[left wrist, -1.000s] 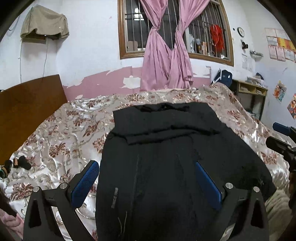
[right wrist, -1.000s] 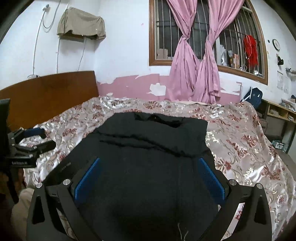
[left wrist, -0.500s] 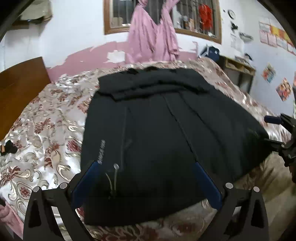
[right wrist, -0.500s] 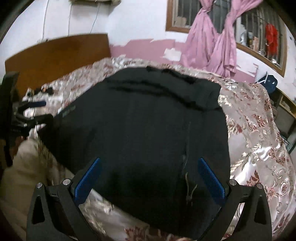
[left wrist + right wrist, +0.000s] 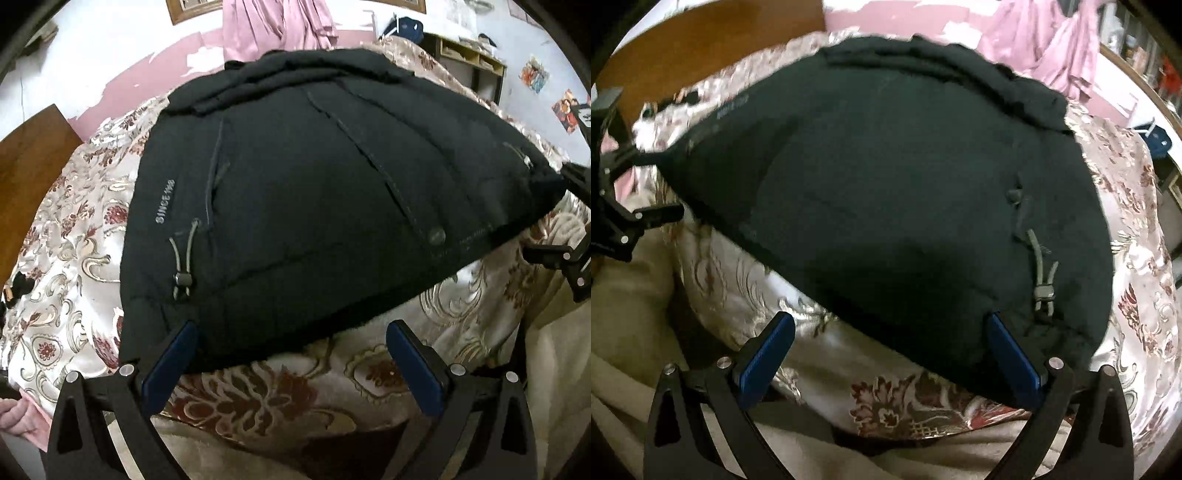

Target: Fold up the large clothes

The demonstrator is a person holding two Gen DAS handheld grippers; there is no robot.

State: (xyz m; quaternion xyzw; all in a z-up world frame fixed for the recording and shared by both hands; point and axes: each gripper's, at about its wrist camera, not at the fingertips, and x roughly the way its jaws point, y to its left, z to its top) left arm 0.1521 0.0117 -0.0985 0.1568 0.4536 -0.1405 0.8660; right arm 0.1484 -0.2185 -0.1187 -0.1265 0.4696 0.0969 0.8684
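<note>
Both wide open, my left hand-held gripper (image 5: 291,356) and right hand-held gripper (image 5: 890,350) have dropped to the black jacket's (image 5: 314,177) hem on the bed (image 5: 66,229), readying my fold.

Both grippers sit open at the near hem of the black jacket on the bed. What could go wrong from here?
1. The jacket is thick, so the open left gripper and right gripper may pinch only the top layer.
2. The drawcord near the left corner could snag.
3. The glossy bedspread may let the jacket slide.
</note>
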